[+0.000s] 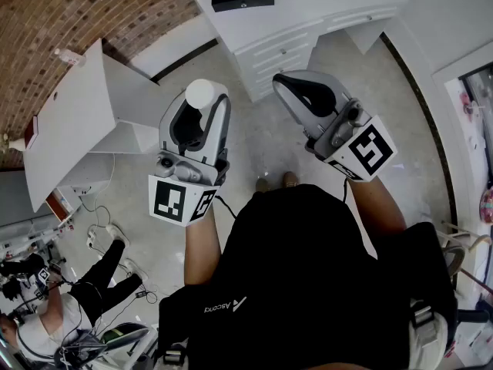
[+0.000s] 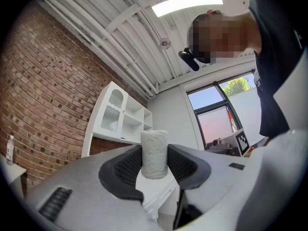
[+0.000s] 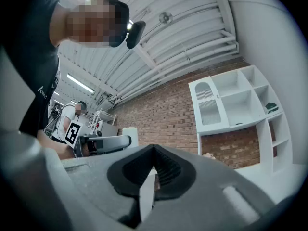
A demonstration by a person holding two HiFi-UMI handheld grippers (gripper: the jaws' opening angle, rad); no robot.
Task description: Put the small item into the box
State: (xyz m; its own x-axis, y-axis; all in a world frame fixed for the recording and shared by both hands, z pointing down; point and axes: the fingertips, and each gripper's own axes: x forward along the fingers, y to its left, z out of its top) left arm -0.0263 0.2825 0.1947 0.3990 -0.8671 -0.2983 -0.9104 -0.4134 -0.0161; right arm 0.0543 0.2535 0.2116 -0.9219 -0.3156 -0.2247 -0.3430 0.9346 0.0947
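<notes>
head view, left hand-held gripper (image 1: 201,108) clamping white roll (image 1: 202,93), right hand-held gripper (image 1: 286,81) closed, cabinet (image 1: 266,51) edge ahead

Bright, even light comes from a ceiling strip light (image 2: 187,4) and a window (image 2: 216,97); shadows are faint. Both gripper views bulge, with black corners; the left tongs (image 2: 154,166) look slightly soft.

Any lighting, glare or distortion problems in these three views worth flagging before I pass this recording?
Head view: evenly lit and sharp, with straight edges bowed by the lens. Left gripper view: strong fisheye with black corners, the ceiling light blown out, the white roll between the jaws in focus. Right gripper view: the same dark vignette, the brick wall curved, no glare.
</notes>
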